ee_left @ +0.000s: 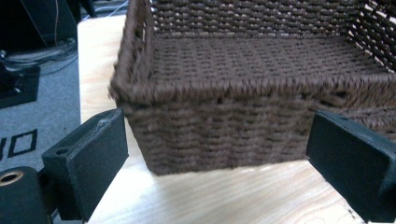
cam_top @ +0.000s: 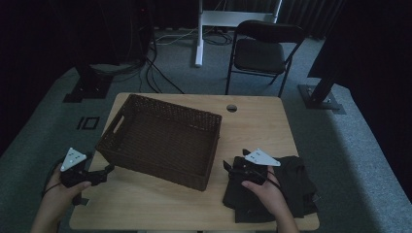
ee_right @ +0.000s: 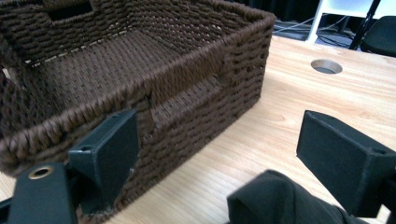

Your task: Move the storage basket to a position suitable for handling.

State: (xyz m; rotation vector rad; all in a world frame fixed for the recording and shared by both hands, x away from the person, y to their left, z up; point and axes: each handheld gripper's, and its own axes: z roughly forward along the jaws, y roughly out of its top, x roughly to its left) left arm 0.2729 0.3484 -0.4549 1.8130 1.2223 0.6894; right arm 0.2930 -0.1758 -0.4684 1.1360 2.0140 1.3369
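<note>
Over dark cloth (cam_top: 291,187), right gripper (cam_top: 232,167) wide; left gripper (cam_top: 108,171) wide beside basket (cam_top: 160,138).

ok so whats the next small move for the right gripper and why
Probably lower the right gripper onto the dark cloth and close on a fold. Its jaws stand open just above the cloth, nothing is held, and the basket beside it is empty, so the cloth looks ready to be picked up.

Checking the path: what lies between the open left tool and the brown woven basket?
Only bare light wooden table between the left tool and brown woven basket, seen in the left gripper view.
</note>
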